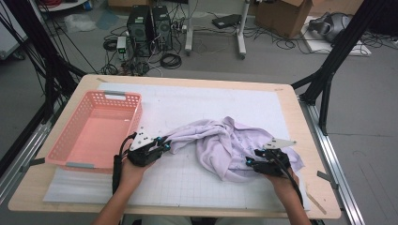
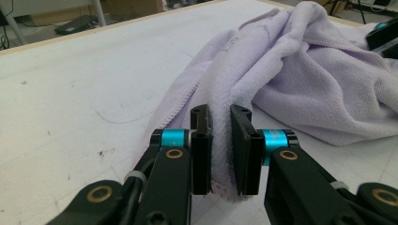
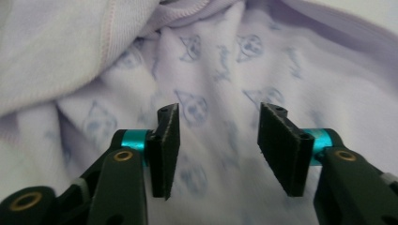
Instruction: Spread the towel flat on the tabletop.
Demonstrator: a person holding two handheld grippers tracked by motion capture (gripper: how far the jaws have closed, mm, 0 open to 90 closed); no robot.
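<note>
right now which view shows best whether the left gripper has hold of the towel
The left gripper view: the left gripper has its jaws pinched on a fold of the lilac towel. The high view shows it only small, at the towel's edge; the right gripper view shows just printed cloth.

A light wooden tabletop (image 1: 286, 101) with rounded corners carries a white gridded mat (image 1: 187, 108) covering most of its surface. On the mat, a pink perforated plastic basket (image 1: 94, 129) sits near the left edge. A crumpled pale lilac towel (image 1: 220, 145) lies on the mat from the middle toward the right edge.
</note>
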